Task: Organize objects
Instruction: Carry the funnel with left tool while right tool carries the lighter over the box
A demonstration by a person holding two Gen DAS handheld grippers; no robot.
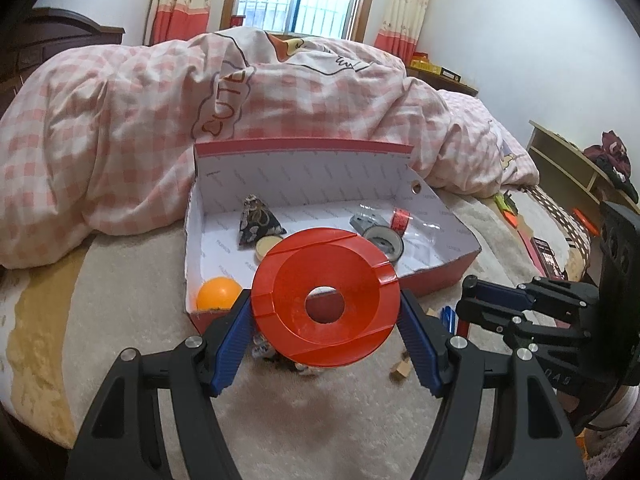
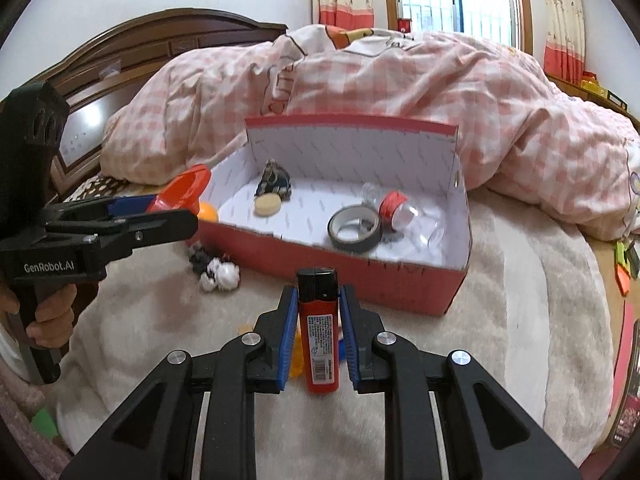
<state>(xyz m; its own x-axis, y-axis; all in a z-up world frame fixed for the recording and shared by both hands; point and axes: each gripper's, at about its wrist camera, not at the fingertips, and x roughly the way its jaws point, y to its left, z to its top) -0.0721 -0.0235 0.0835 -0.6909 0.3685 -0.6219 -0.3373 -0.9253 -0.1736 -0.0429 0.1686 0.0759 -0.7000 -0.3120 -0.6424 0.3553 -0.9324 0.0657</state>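
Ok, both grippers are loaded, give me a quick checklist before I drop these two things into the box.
1. Left gripper clamped on the red funnel disc: ok.
2. Right gripper clamped on the red lighter, upright: ok.
3. Red box open, lid flap up: ok.
4. Bare floor left in the box: ok, between the tape roll and the tan puck.
5. Disc above the box opening: cannot tell; it sits near the front corner by the orange ball.
6. Grippers apart: ok.

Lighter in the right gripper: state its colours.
Red body, black cap; right wrist view shows it best.
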